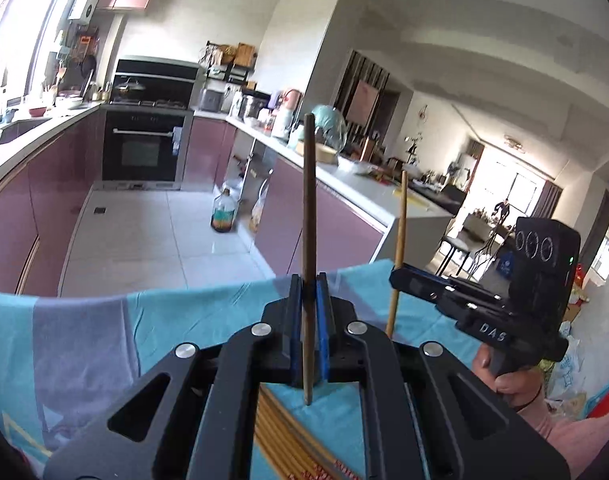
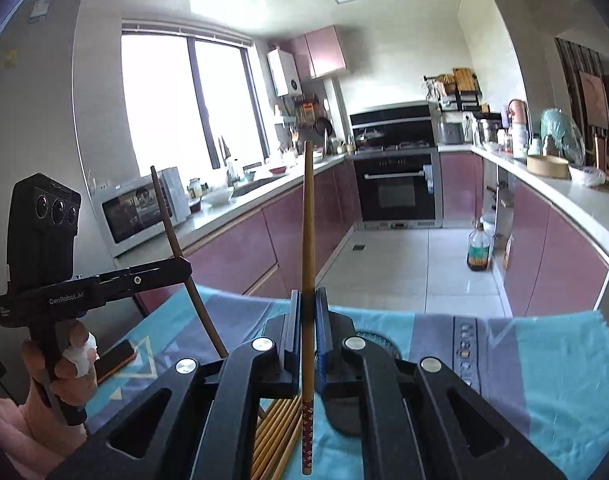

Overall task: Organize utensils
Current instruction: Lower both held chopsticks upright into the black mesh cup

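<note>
You are clamping a dark brown chopstick [image 1: 309, 216] upright in your left gripper [image 1: 309, 280], its jaws pinched narrow on the stick, above the blue patterned cloth [image 1: 176, 320]. You are clamping a lighter chopstick [image 2: 307, 248] with a red patterned end in your right gripper [image 2: 307, 296], also nearly closed on it and standing upright over the same cloth. A bundle of pale chopsticks [image 2: 278, 436] is lying on the cloth, just below both raised sticks. Your right hand [image 1: 508, 380] is gripping its handle beside the cloth.
</note>
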